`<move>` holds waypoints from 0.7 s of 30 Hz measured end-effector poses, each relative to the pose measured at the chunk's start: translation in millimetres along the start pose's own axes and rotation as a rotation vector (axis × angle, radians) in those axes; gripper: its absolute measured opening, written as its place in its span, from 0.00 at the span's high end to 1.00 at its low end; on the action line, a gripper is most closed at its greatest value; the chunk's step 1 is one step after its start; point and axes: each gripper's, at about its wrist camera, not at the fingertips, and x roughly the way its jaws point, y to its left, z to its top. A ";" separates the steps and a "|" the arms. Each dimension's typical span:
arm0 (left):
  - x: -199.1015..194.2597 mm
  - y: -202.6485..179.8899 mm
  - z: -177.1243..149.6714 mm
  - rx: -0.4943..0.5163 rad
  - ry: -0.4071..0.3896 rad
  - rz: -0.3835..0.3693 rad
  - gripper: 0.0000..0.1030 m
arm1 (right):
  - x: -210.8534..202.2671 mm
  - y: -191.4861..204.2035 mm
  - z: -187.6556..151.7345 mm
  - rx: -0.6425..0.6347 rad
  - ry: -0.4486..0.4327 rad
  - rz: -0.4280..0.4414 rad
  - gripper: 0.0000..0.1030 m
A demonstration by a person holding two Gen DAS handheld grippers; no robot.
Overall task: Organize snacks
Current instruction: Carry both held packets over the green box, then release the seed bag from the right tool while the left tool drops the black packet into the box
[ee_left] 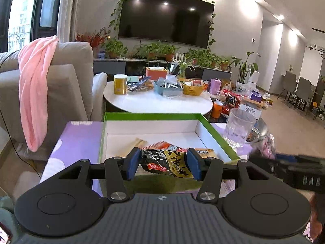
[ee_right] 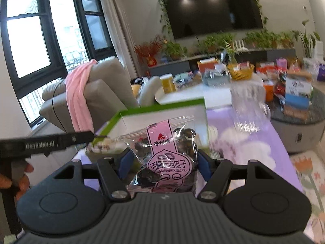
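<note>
Both tongs are loaded: the left tongs [ee_left: 164,163] are clamped on a black packet [ee_left: 166,162] at the near edge of the green box [ee_left: 154,116]; the right tongs [ee_right: 162,162] are clamped on a seed bag [ee_right: 165,152] just right of the box. The glass [ee_left: 239,128] beyond the box's right wall could be struck, and either slick wrapper could be dropped short of the box.

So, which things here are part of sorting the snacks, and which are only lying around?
Part of the job:
- black and yellow snack packet, in left gripper
- pink-label seed packet, in right gripper
- green-rimmed box
- snacks in the box

Lying around:
- glass mug
- pink cloth
- yellow can
</note>
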 end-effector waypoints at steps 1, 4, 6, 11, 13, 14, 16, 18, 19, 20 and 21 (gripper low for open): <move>2.2 2.6 3.2 0.000 -0.002 0.004 0.54 | 5.0 0.8 6.0 -0.002 -0.010 0.003 0.41; 9.3 7.6 11.0 0.001 -0.005 0.014 0.54 | 19.2 1.6 17.6 0.000 -0.018 0.011 0.41; 14.9 10.2 17.7 0.004 -0.011 0.019 0.54 | 28.3 1.9 23.7 0.003 -0.016 0.012 0.41; 34.4 19.2 32.8 -0.002 -0.021 0.027 0.54 | 53.6 3.9 35.9 0.001 -0.011 0.016 0.41; 45.1 22.4 37.2 -0.005 -0.019 0.029 0.54 | 63.9 3.9 38.8 -0.001 -0.005 0.016 0.41; 50.7 23.8 38.8 -0.005 -0.018 0.029 0.54 | 67.2 3.8 39.6 -0.001 -0.001 0.016 0.41; 63.5 27.6 42.9 -0.008 -0.013 0.028 0.54 | 76.0 2.7 42.3 0.001 0.007 0.012 0.41; 75.8 31.5 45.6 -0.011 -0.004 0.024 0.54 | 86.8 2.2 45.4 0.002 0.015 0.006 0.41; 81.1 33.3 46.3 -0.013 0.000 0.023 0.54 | 92.3 1.6 46.8 0.003 0.020 0.004 0.41; 87.0 35.5 47.0 -0.017 0.005 0.023 0.54 | 97.5 0.8 48.0 0.004 0.024 0.001 0.41; 92.1 37.7 47.3 -0.020 0.010 0.024 0.53 | 100.7 1.6 48.4 0.005 0.027 -0.001 0.41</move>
